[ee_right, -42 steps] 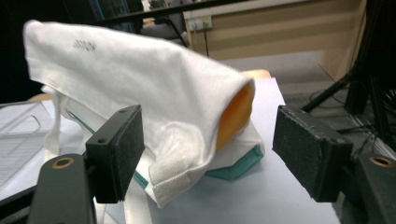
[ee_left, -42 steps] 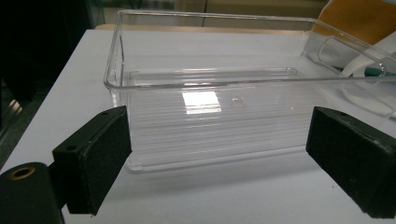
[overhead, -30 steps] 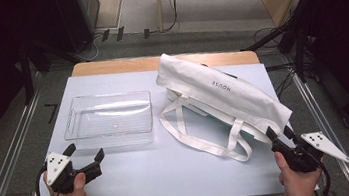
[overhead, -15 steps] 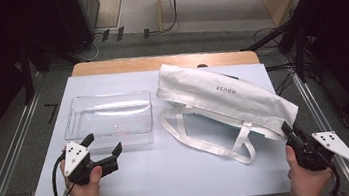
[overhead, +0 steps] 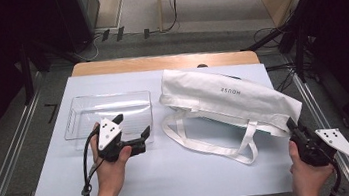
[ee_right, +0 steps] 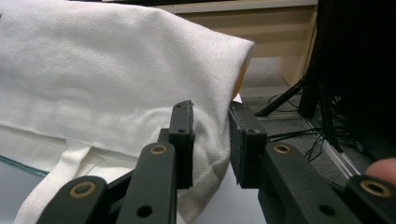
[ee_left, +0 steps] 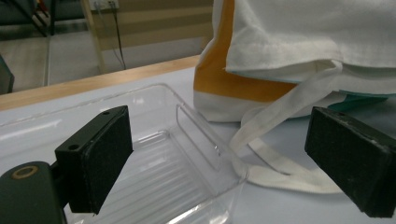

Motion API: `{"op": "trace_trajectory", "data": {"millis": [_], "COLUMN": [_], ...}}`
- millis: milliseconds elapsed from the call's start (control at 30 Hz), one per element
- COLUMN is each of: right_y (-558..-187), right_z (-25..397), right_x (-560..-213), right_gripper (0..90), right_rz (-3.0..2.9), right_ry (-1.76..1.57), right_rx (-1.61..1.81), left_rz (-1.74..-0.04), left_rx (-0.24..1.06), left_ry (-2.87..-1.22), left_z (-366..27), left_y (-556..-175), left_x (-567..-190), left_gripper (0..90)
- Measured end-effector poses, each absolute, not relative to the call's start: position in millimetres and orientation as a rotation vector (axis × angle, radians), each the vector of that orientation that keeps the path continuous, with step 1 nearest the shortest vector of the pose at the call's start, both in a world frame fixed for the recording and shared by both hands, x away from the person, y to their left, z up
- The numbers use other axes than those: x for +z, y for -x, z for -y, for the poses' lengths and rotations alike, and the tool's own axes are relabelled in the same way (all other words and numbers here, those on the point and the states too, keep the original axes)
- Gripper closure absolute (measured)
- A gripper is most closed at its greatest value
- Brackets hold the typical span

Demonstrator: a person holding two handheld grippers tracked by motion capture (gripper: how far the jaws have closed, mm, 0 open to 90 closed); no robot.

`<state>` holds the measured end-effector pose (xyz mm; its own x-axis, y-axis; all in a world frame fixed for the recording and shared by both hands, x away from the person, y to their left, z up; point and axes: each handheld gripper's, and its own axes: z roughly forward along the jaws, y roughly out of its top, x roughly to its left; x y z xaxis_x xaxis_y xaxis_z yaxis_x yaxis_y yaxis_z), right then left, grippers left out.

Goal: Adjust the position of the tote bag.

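right gripper (ee_right: 210, 140): pinching tote bag (overhead: 227, 96) corner
left gripper (overhead: 131, 133): jaws wide, over clear tray (overhead: 108, 111)
progress: bag unemptied; tray bare

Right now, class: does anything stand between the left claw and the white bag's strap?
Nothing visible does. The open left claw faces the white cloth tote bag's strap, with the corner of the clear plastic tray just below and beside that path.

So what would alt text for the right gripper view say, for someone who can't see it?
Two black jaws of the right gripper close on a fold at the corner of a white cloth bag, pinching the fabric between them. Behind stand a wooden shelf and dark stands with cables.
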<state>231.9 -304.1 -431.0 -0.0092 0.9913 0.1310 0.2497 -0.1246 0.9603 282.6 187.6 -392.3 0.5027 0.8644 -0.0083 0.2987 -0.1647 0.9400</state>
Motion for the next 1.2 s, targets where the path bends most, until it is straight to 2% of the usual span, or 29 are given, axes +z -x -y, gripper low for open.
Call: {"op": "trace_trajectory", "data": {"millis": [100, 700, 867, 967, 1100, 1200], "right_y": [-233.9, -239.0, -240.7, -240.5, -240.9, -241.5], "right_z": [304.9, 305.4, 306.9, 308.6, 309.4, 310.7], "right_x": [-432.2, -435.6, -438.2, -437.1, -436.3, -436.6], "right_gripper": [74.7, 73.8, 73.6, 74.2, 74.5, 74.7], "right_rz": [-1.35, -1.354, -1.362, -1.374, -1.376, -1.384], "right_ry": [-1.496, -1.501, -1.51, -1.514, -1.531, -1.536], "right_rx": [1.203, 1.192, 1.192, 1.212, 1.221, 1.233], "left_rz": [-0.995, -0.979, -0.947, -0.95, -0.942, -0.959], "left_rx": [0.682, 0.543, 0.476, 0.491, 0.492, 0.497], "left_ry": [-1.708, -1.764, -1.768, -1.807, -1.824, -1.804], "left_z": [-175.2, -126.5, -117.8, -107.6, -101.9, -106.1], "left_y": [-293.7, -362.2, -371.9, -372.7, -372.9, -372.3], "left_x": [-390.6, -387.1, -383.1, -380.5, -381.8, -381.2], "left_gripper": [14.0, 13.7, 13.7, 14.6, 28.6, 51.5]}}
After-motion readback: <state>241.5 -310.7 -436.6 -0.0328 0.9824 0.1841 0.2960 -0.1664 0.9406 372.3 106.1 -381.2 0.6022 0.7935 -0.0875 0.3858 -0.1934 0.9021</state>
